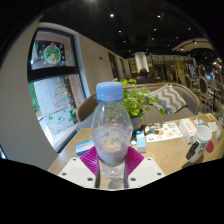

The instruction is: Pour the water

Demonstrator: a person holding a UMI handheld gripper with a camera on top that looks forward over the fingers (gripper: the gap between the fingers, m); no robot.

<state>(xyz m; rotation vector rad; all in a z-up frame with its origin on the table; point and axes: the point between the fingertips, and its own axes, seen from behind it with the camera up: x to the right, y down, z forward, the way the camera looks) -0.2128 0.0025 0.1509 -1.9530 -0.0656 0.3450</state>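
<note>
Between the jaws (111, 165), a water bottle (111, 125)

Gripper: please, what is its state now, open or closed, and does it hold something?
Gripper: closed on the water bottle; both pink pads press its lower sides.

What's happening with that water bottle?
A person is working handheld tongs to pour water. Right now the tongs grip a clear water bottle with a blue cap, held upright above a wooden table. A green plant stands beyond it. No water is pouring yet.
</note>
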